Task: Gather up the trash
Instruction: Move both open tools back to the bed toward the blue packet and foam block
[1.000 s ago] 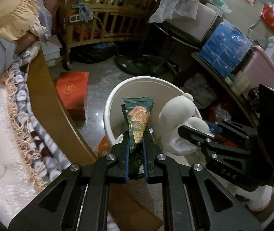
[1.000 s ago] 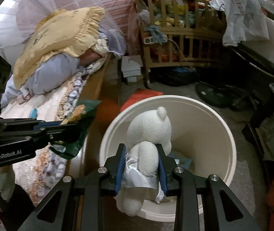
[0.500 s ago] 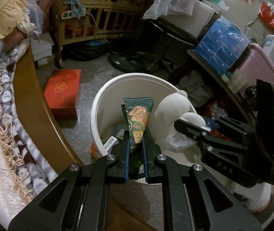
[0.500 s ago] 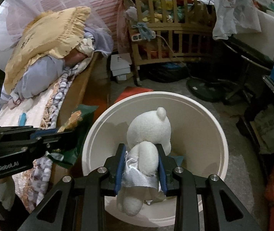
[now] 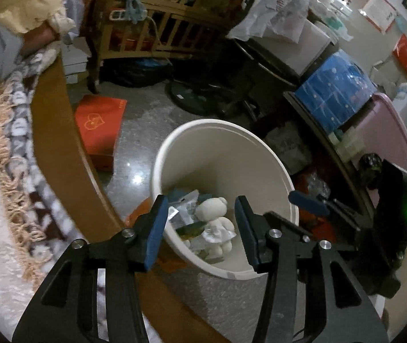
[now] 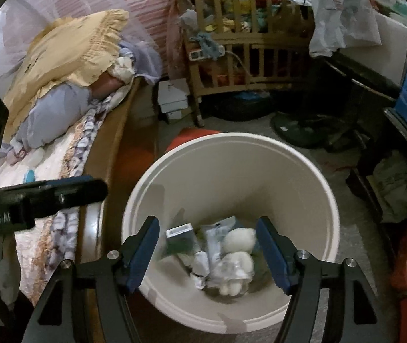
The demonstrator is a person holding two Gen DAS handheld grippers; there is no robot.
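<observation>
Over the white bin, both pairs of fingers stand apart with nothing between them. The left gripper has just been opening, and its blue pads frame only the bin's inside; the right gripper has likewise just been opening and grips nothing. Both are released.

Below them, on the bin's floor, lies the trash: a white toy bear toward the near wall, beside a green snack packet and some pale wrappers. In the right wrist view the bear shows as a blurred white lump among the scraps, so I cannot tell whether it has settled. Everything dropped appears to sit inside the rim; nothing hangs over the edge.

The step in hand looks like the drop itself, now all but finished. To do it well, I would keep both grippers above the rim until the pieces lie still, then lift straight away without catching the bin's near edge, which sits close under the fingers.

Outside the bin, a wooden bed edge runs along the left, with a fringed blanket on it. A red box lies on the floor beyond the bin's far-left side, and a wooden cot stands further back. More trash may wait on the bed or floor, though none is plainly visible.
</observation>
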